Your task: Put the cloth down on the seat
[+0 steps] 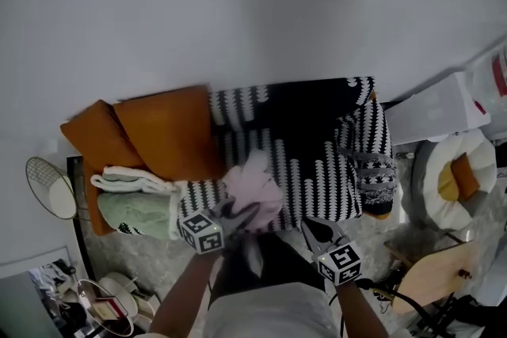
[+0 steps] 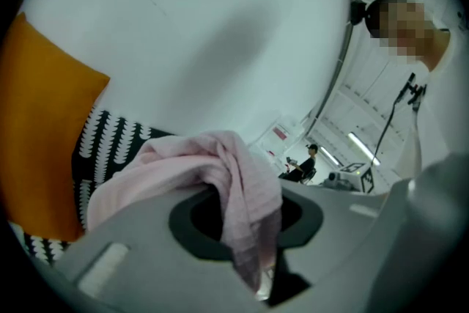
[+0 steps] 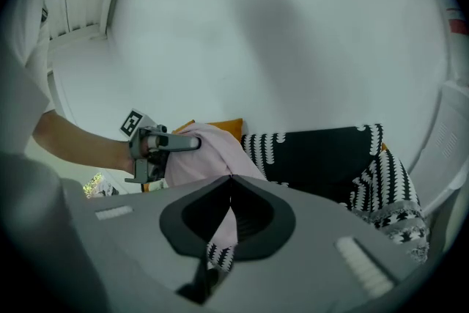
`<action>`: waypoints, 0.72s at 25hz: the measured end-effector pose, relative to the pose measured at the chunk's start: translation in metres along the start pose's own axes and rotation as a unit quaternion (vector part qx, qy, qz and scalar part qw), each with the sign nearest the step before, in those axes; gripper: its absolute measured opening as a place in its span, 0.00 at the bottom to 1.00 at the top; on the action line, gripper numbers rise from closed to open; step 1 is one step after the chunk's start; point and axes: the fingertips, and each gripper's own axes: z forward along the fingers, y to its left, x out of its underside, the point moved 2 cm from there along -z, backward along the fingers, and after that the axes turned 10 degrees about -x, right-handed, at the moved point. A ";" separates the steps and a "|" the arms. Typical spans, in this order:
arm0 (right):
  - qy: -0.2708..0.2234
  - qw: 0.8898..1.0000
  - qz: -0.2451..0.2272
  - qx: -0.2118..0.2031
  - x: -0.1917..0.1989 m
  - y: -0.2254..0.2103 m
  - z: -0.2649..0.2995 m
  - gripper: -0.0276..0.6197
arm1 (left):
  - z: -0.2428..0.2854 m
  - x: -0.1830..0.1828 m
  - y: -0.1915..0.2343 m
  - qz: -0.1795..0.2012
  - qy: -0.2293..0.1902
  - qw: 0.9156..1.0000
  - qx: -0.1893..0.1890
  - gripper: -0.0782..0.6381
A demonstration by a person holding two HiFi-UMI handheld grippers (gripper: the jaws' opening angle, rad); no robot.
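Observation:
A pale pink cloth (image 1: pixel 255 184) hangs bunched above the front edge of the sofa seat (image 1: pixel 317 170), which has a black-and-white patterned cover. My left gripper (image 1: pixel 250 210) is shut on the cloth's near edge. In the left gripper view the cloth (image 2: pixel 183 165) drapes over and down between the jaws of the left gripper (image 2: pixel 248 194). My right gripper (image 1: pixel 307 225) is to the right of the cloth, apart from it, with its jaws together. In the right gripper view its tips (image 3: pixel 231 178) meet, and beyond them the left gripper (image 3: pixel 192 144) holds the cloth (image 3: pixel 209 157).
Two orange cushions (image 1: pixel 162 131) lean at the sofa's left end, with folded green and white towels (image 1: pixel 135 206) in front of them. A grey knitted piece (image 1: pixel 376 178) lies on the right armrest. A round white cushion (image 1: pixel 451 174) and a wooden chair (image 1: pixel 432 273) stand to the right, a fan (image 1: pixel 49 186) to the left.

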 end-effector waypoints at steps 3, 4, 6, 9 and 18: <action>0.007 1.000 0.010 0.006 0.005 -0.013 0.011 0.05 | 0.020 0.010 0.032 -0.010 -0.001 1.000 -0.020 0.24; 0.009 1.000 0.014 0.008 0.007 -0.018 0.015 0.05 | 0.026 0.014 0.043 -0.013 -0.002 1.000 -0.029 0.25; 0.012 1.000 0.018 0.007 0.010 -0.026 0.025 0.05 | 0.039 0.023 0.066 -0.016 0.001 0.999 -0.046 0.25; 0.017 1.000 0.017 -0.001 0.014 -0.035 0.044 0.05 | 0.056 0.035 0.096 -0.019 0.008 0.998 -0.066 0.25; 0.037 0.999 0.036 -0.009 0.045 -0.058 0.074 0.05 | 0.093 0.076 0.172 -0.027 0.038 0.987 -0.152 0.28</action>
